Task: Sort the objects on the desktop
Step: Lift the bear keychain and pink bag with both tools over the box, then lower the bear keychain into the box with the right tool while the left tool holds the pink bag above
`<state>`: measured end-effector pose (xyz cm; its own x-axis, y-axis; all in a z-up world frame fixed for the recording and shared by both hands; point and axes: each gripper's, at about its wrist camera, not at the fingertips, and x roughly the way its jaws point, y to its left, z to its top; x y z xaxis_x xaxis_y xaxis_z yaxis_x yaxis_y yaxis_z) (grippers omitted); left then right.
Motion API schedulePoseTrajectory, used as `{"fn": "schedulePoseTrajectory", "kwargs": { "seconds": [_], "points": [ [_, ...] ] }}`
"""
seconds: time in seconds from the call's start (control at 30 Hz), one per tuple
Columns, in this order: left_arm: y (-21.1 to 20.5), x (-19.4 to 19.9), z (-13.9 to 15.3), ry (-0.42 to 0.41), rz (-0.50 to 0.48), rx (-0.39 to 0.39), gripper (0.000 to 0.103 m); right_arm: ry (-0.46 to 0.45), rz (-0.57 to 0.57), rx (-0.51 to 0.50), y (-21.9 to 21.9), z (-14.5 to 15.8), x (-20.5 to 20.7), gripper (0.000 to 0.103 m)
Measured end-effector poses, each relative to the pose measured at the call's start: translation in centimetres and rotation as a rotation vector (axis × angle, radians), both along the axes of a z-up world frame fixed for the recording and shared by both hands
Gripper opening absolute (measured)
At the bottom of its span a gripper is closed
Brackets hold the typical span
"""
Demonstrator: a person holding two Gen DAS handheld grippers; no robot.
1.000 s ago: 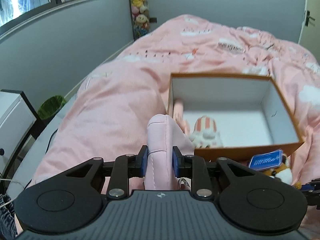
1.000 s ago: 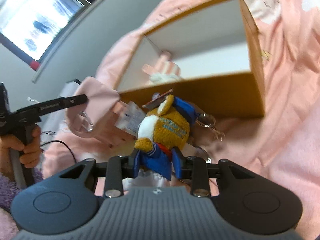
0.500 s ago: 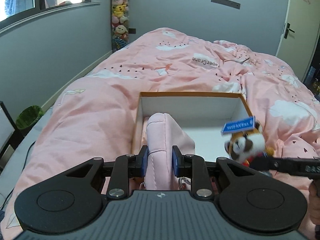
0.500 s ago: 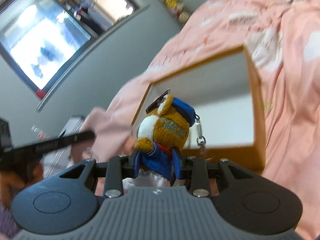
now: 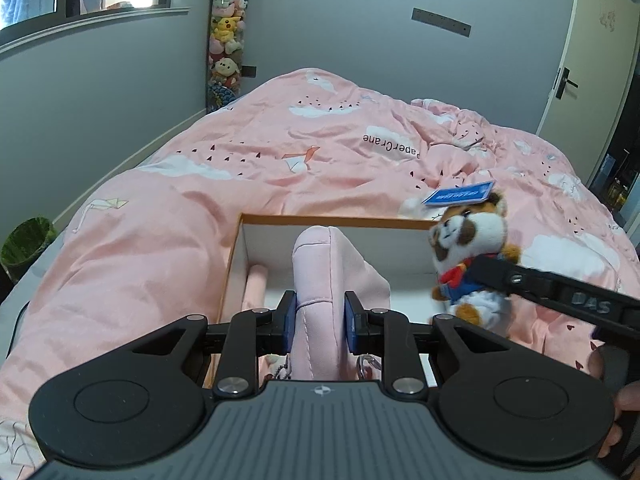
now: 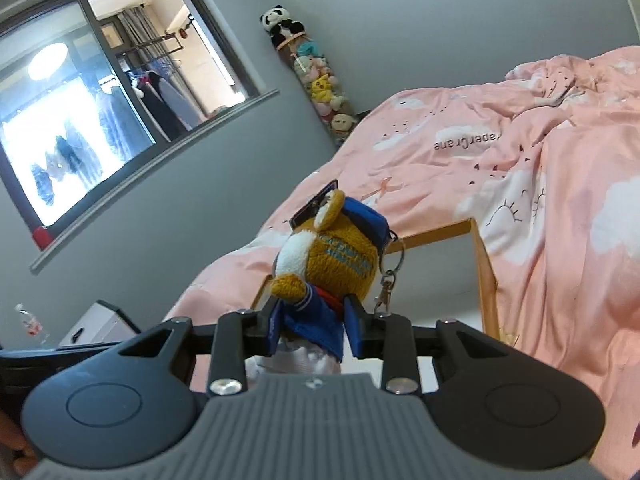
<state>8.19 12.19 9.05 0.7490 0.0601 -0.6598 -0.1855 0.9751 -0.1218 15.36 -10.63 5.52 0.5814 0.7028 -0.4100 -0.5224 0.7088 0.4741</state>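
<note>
Here the left tool (image 5: 320, 326) pinches a pink cloth pouch (image 5: 328, 292) between its two blue pads, the jaws drawn in narrow against the fabric. The pouch stands up over the near edge of an open cardboard box (image 5: 236, 256), which sits on a bed covered by a pink quilt (image 5: 248, 160). The left view looks down into the box and shows its white inside, with one pink roll (image 5: 254, 286) lying along the left wall; the right view shows only the box's brown rim and a strip of its white floor. The left view also catches the right tool from the side, coming in from the right edge with a person's hand (image 5: 628, 400) behind it.

The right tool (image 6: 314, 328) grips one plush toy (image 6: 332, 260) by its blue jacket, jaws closed in on it, held in the air above the box. From the left view the toy's white face and a blue tag on its head are plain; from the right view only its brown back, blue cap and one metal key ring with a clasp (image 6: 386, 280) show. Only the right view takes in the window (image 6: 100, 100). Both views show a tall column of stuffed toys (image 5: 225, 40) in the corner.

Counted: two tools, one pouch, one plush toy, one box, one roll.
</note>
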Motion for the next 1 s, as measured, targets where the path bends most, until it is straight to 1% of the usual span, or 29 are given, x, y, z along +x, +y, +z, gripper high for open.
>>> {"fn": "schedulePoseTrajectory", "kwargs": {
  "seconds": [0.1,0.17,0.2,0.3,0.4,0.43,0.57,0.6,0.67,0.7,0.77,0.9,1.0],
  "points": [
    [-0.1,0.9,-0.2,0.011,-0.01,0.004,0.027,0.029,-0.008,-0.042,0.8,-1.1,1.6,0.034],
    [-0.2,1.6,-0.4,0.026,-0.019,0.009,0.027,0.064,-0.01,-0.088,1.1,-2.2,3.0,0.034],
    [-0.2,1.9,-0.5,0.032,-0.023,0.009,0.027,0.086,-0.009,-0.1,1.2,-2.6,3.5,0.034],
    [0.1,2.9,-0.9,0.05,-0.027,0.0,0.027,0.192,0.001,-0.113,0.7,-4.2,5.8,0.034],
    [0.4,3.8,-1.2,0.064,-0.024,-0.011,0.027,0.253,0.026,-0.155,0.9,-5.6,7.0,0.034],
    [0.5,4.1,-1.4,0.069,-0.025,-0.014,0.027,0.238,0.023,-0.188,1.3,-5.7,7.1,0.034],
    [0.9,4.7,-1.8,0.082,-0.021,-0.013,0.027,0.202,0.043,-0.267,2.4,-5.3,6.8,0.034],
    [0.9,4.7,-1.9,0.082,-0.02,-0.012,0.027,0.198,0.058,-0.271,2.7,-5.3,7.0,0.034],
    [1.2,4.7,-2.0,0.082,-0.016,-0.011,0.027,0.225,0.11,-0.253,3.5,-5.4,7.0,0.034],
    [1.3,4.6,-2.0,0.081,-0.011,-0.012,0.027,0.219,0.127,-0.265,4.0,-5.3,6.7,0.034],
    [1.8,4.4,-2.0,0.079,-0.001,-0.017,0.027,0.205,0.155,-0.322,5.4,-5.6,6.3,0.034],
    [2.8,4.2,-2.0,0.074,0.015,-0.031,0.027,0.291,0.226,-0.383,7.3,-7.5,7.1,0.034],
    [3.3,4.1,-2.1,0.071,0.016,-0.039,0.027,0.323,0.265,-0.42,8.2,-8.5,7.5,0.034]
  ]
}}
